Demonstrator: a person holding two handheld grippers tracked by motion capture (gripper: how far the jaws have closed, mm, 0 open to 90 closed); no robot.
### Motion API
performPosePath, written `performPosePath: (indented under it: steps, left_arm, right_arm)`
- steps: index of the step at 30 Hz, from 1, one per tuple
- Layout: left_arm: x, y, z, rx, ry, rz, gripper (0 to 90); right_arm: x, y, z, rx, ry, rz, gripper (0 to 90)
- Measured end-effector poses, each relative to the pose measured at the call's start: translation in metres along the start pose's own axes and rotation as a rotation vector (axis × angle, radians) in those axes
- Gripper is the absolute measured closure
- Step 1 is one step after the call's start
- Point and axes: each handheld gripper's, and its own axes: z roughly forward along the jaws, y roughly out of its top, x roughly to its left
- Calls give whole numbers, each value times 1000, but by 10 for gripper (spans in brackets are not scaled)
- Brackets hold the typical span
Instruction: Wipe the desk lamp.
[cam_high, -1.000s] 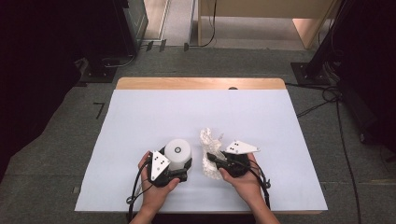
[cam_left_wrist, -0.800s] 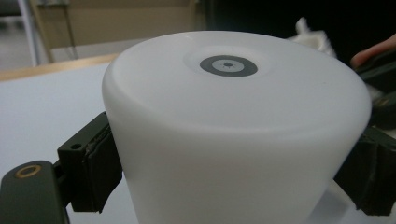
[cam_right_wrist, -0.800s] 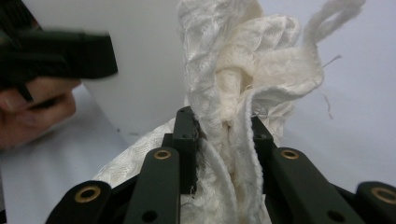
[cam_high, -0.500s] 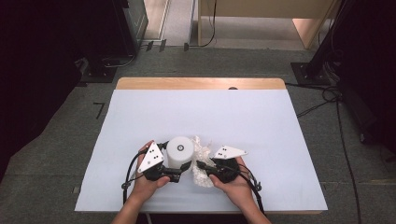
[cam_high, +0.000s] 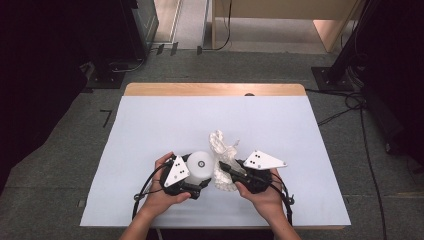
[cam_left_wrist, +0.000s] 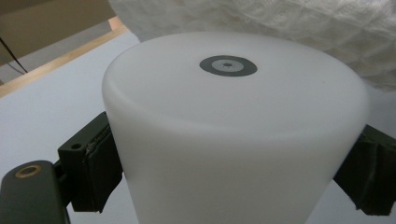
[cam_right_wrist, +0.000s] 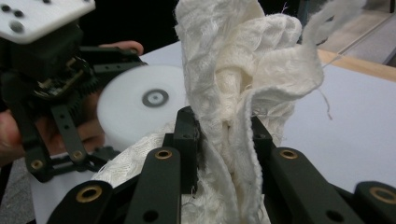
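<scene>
The wiping step seemed to be in hand. The left gripper (cam_high: 192, 186) clamped the white cup (cam_high: 201, 166), which stood upside down at the near middle of the white sheet (cam_high: 150, 130), its pads pressed on the cup's sides. The right gripper (cam_high: 223, 166), just right of the cup, was closed on a bunched cloth (cam_high: 222, 145) that touched the cup's side. The next move probably called for bringing the cloth against the cup's wall while the left gripper steadied it. Beyond the cup lay the table's wooden edge (cam_high: 215, 89), then grey carpet (cam_high: 240, 65) and dark stands.
</scene>
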Motion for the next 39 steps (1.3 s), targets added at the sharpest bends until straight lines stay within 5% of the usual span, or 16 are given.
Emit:
performPosePath:
  steps: [4,8,13,17,21,28,39]
  left_arm:
    - [-6,3,3,3,12,27,88]
    - [-12,5,5,1,12,49,88]
    - [-9,11,-2,-6,4,55,87]
    - [-10,9,3,37,11,74,86]
    - [-11,11,6,47,10,96,87]
    - [-17,16,14,77,24,135,88]
    - [-29,19,19,96,25,209,88]
  right_arm:
    - [6,1,-1,-33,15,-21,731]
    - [6,-1,4,2,19,-27,732]
    - [1,-3,4,-7,11,18,734]
    - [-4,-9,10,29,12,41,734]
    - [-14,-14,11,43,32,109,734]
    - [-13,-13,10,40,6,96,736]
    - [7,1,6,-8,40,55,733]
